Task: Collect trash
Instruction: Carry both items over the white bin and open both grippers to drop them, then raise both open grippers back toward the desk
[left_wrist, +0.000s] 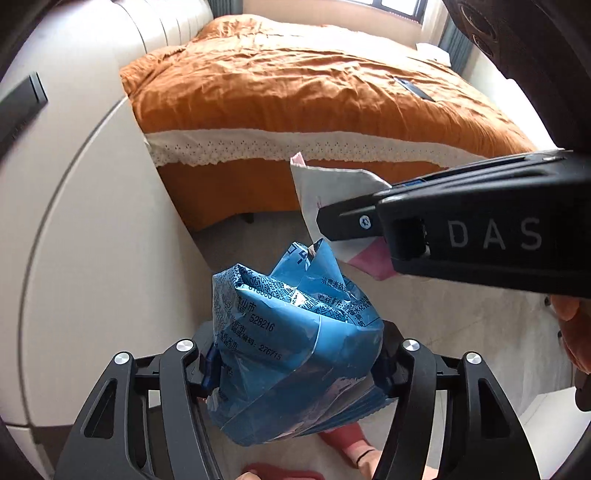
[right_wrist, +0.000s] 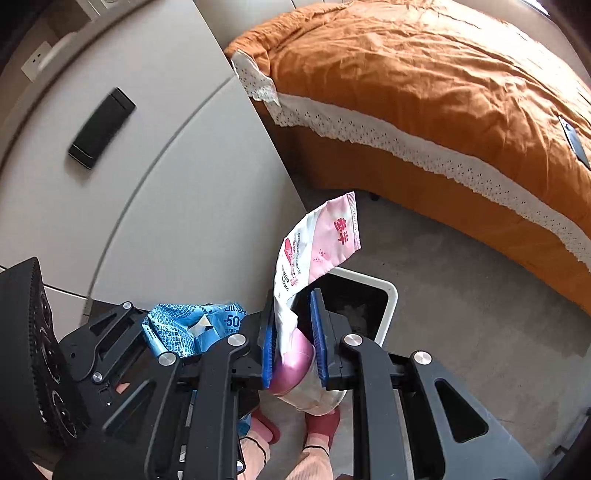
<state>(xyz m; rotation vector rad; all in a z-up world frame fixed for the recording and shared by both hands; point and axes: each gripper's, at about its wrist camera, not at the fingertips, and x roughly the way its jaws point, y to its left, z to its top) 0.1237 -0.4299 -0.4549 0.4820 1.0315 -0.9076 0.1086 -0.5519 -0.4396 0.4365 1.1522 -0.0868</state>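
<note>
Trash in two pieces, both off the floor and carried. Blue crumpled wrapper (left_wrist: 295, 343) low in the centre of the left view, wedged across the left hand-held gripper (left_wrist: 295, 365), both pads touching its sides, pinched at a fairly wide spread. Pink-and-white pouch (right_wrist: 317, 243) in the centre of the right view, lower end clamped between the blue pads of the right hand-held gripper (right_wrist: 293, 332), set narrow. Long axis of the pouch running from the jaws up and a little right, free end flopping over above them.

Bin (right_wrist: 388, 295) just past the right fingertips, white rim and dark inside showing right of centre behind the pouch. Lies ahead of and below that gripper, so judged the nearer of the two to it. Left gripper at the lower left of the right view, beside the right one but farther from the rim; bin not seen at all in the left view, probably hidden behind the wrapper.

Next move judged a short forward reach until each piece hangs over the opening, pouch first.

Beyond: grey floor (right_wrist: 461, 314), white worktop (right_wrist: 166, 184) at left, orange bed (right_wrist: 443, 92) at upper right.
</note>
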